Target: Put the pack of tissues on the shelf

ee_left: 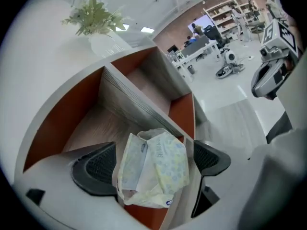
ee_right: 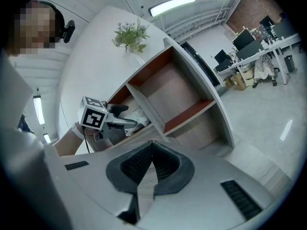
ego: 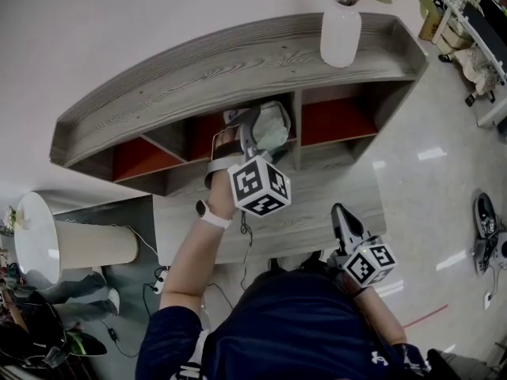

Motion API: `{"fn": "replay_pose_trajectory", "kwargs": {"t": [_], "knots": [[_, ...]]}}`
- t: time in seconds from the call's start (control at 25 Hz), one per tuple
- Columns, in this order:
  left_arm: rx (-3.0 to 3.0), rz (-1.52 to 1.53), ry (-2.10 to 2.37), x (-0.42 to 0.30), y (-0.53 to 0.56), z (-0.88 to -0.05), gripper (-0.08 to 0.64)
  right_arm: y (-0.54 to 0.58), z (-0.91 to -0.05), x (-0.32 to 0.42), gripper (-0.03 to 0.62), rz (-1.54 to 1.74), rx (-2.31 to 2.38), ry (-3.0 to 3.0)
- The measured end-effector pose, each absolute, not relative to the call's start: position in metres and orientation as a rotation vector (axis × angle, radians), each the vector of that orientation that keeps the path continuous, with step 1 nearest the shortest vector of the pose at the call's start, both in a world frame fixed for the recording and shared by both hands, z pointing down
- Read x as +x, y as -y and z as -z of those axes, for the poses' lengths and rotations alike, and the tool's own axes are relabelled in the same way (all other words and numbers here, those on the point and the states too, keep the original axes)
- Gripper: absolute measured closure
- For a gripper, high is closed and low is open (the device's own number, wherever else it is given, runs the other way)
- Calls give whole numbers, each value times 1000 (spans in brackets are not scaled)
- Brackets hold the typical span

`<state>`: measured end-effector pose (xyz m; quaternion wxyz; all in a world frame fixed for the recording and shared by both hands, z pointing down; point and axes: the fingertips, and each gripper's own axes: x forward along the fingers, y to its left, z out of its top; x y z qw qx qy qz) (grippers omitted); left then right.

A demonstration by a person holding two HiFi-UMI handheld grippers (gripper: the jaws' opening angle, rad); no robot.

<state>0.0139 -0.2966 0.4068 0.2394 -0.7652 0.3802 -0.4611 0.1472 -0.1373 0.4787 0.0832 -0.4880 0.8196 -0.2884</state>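
Note:
The pack of tissues (ee_left: 153, 169), pale yellow and crumpled, lies at the front edge of the wooden shelf's (ego: 238, 62) middle compartment, close to a divider. My left gripper (ee_left: 154, 150) stands open around it: the left pad (ee_left: 96, 169) is near the pack's edge and the right pad (ee_left: 208, 159) is clearly apart from it. In the head view the left gripper (ego: 252, 133) reaches into that compartment, with the pack (ego: 273, 125) just beyond it. My right gripper (ego: 341, 212) hangs low near my body, jaws shut on nothing (ee_right: 151, 145).
A white vase (ego: 341, 34) with green stems stands on the shelf's top at the right. The compartments have red back walls (ego: 333, 121). A white lamp shade (ego: 87, 244) is at the lower left. Desks and chairs (ego: 475, 38) stand at the far right.

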Motion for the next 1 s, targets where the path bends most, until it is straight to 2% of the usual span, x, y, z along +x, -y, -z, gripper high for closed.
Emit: {"fn": "replay_pose_trajectory", "kwargs": {"t": [0.32, 0.68, 0.72, 0.84, 0.92, 1.0], "knots": [[-2174, 1146, -1063, 16, 264, -387, 69, 135, -476, 145, 581, 846, -1462, -2461], [-2495, 604, -1220, 13, 202, -341, 74, 138, -462, 144, 581, 794, -1472, -2447], [-2526, 552, -1207, 13, 194, -339, 90, 138, -459, 142, 581, 784, -1469, -2453], [-2592, 418, -1216, 4, 172, -341, 264, 139, -453, 136, 581, 753, -1459, -2475], [-2636, 351, -1273, -8, 162, -350, 350, 140, -448, 132, 581, 729, -1456, -2490], [-2693, 289, -1350, -20, 153, -362, 404, 140, -442, 128, 581, 704, -1456, -2504]]}}
